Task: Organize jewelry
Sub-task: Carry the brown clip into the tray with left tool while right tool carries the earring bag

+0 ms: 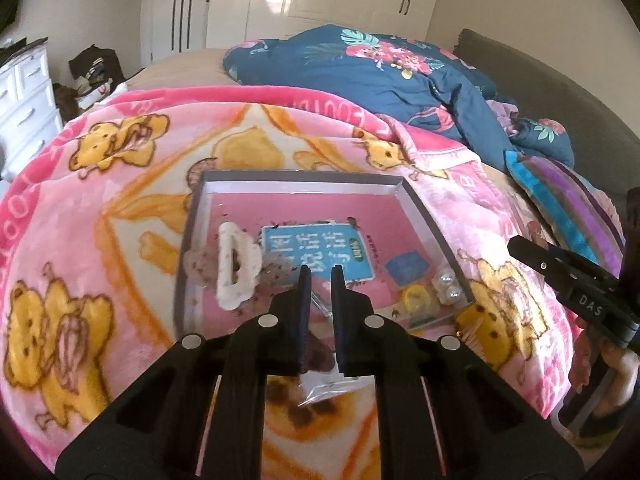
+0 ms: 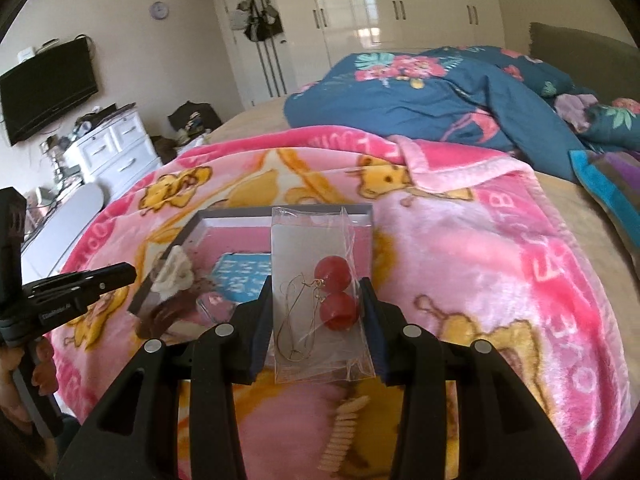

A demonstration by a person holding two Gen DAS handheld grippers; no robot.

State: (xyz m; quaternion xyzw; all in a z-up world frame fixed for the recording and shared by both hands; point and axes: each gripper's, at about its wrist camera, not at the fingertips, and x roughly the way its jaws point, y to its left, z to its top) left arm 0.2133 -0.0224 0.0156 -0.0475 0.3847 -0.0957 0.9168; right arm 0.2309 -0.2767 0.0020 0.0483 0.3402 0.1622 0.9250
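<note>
Already a white claw clip (image 1: 236, 266) lies in the grey-rimmed tray (image 1: 424, 208) ahead; right gripper (image 2: 318, 304) jaws clamp the clear earring packet (image 2: 320, 296), left gripper (image 1: 321, 300) jaws parted, empty.

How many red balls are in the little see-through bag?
2. One red ball sits higher in the clear bag held by the right gripper; the other red ball is just below, touching it. None seem hidden.

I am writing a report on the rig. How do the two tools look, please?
Both tools are matte black plastic. The left tool has flat fingers with blue pads, broad arms with cut-out slots and round silver pins. The right tool looks the same. White lettering "DAS" marks its side. No cables or sleeves show.
</note>
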